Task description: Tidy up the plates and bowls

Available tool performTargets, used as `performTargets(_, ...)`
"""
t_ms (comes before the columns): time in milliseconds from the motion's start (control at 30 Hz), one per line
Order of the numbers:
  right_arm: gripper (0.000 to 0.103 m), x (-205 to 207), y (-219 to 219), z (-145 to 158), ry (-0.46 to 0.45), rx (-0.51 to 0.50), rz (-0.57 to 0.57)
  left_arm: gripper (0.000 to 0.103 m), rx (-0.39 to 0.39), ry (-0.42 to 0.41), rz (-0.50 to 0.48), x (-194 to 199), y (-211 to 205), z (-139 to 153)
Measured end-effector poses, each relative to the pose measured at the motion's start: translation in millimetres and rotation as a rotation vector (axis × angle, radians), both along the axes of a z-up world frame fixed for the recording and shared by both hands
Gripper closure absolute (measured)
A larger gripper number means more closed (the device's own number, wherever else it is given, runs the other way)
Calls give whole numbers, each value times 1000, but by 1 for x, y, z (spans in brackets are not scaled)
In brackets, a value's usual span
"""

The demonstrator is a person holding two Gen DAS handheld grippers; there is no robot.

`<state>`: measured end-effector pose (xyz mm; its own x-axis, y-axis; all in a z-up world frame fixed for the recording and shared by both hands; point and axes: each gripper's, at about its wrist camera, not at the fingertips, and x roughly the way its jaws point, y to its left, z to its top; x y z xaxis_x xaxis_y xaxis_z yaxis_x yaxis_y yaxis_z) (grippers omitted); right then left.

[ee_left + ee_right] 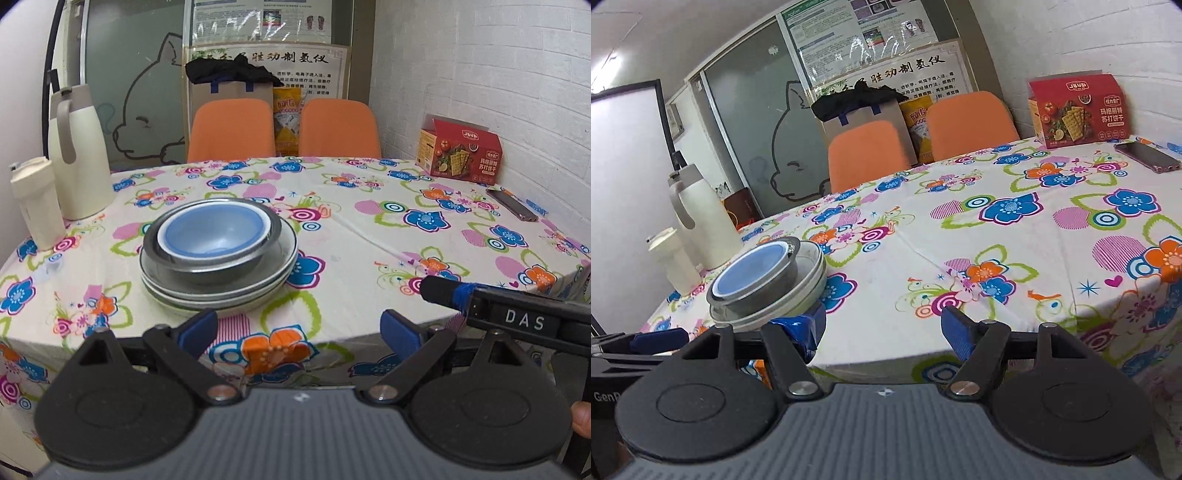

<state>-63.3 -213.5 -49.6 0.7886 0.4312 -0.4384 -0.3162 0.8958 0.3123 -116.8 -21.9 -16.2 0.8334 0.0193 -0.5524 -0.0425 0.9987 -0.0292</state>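
Note:
One stack stands on the flowered tablecloth (369, 236): white plates (229, 299) at the bottom, a metal bowl (207, 266) on them, and a blue bowl (214, 230) with a white rim nested inside. My left gripper (299, 330) hangs open at the table's near edge, just in front of the stack, nothing between its fingers. The right wrist view shows the same stack (768, 288) at the left. My right gripper (882, 332) is open too, to the right of the stack, its left fingertip (809, 325) close beside the plates' rim. Its black body (517, 317) shows at the left wrist view's right side.
A cream thermos jug (79, 155) and a small white bottle (37, 203) stand at the table's left. A red cracker box (461, 151) and a phone (513, 205) lie at the far right by the brick wall. Two orange chairs (284, 129) stand behind the table.

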Motion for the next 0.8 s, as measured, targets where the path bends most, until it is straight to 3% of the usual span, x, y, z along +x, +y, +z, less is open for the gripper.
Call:
performTargets(167, 47, -12, 3, -9, 14, -104, -4, 10, 6, 32, 27, -6, -2, -12)
performTargets(533, 46, -41, 16, 2, -45, -223, -61, 10, 53, 6, 73, -25, -6, -17)
performTargets(800, 46, -48, 17, 6, -83, -246, -85, 10, 61, 25, 84, -26, -6, -22)
